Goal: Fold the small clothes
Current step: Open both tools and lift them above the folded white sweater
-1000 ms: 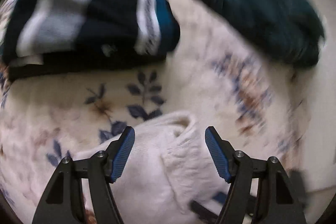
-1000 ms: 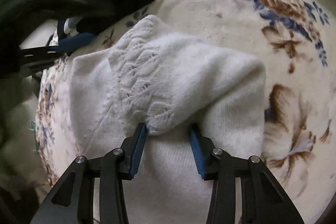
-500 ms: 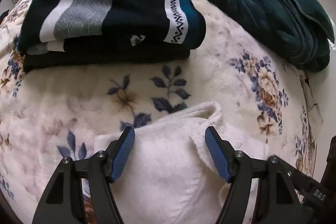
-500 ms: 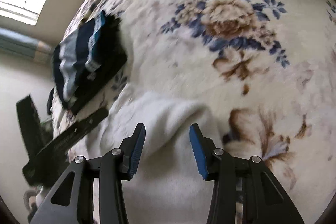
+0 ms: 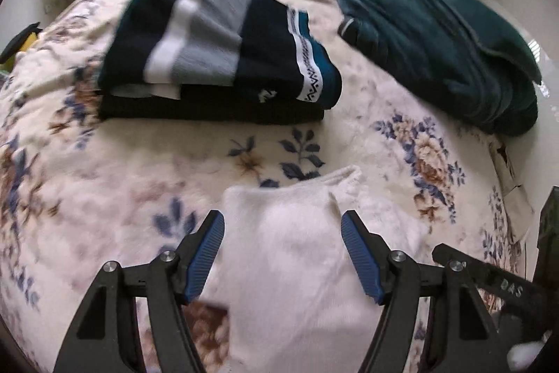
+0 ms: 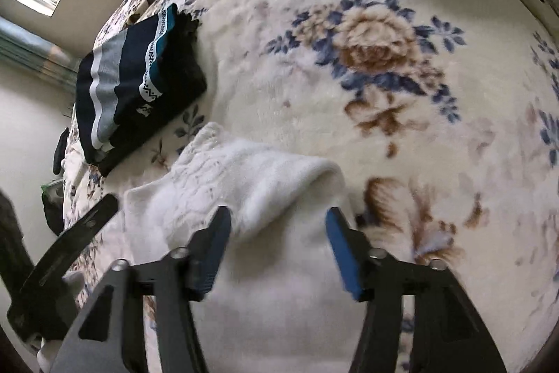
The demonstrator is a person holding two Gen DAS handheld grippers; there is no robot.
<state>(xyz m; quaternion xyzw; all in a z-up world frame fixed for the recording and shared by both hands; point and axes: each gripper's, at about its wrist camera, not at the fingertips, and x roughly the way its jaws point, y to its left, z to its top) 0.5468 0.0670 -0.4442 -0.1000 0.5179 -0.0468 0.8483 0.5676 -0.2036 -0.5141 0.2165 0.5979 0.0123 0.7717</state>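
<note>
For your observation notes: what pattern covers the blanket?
Blue-and-brown flowers on cream blanket; clearest in the right wrist view.

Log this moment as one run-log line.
left gripper: open, over white knit sweater | right gripper: open, over it | sweater: lying on floral blanket | striped folded sweater: stacked beyond

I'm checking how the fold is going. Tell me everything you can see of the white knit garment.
The white knit garment is soft, fuzzy cream-white knitwear with a lacy openwork panel on one part and a ribbed edge. It lies folded on the floral blanket, one flap doubled over with a rounded fold, a corner pointing toward the striped folded sweater. The left gripper and right gripper are both open above it, gripping nothing. Its near end runs out of view.
</note>
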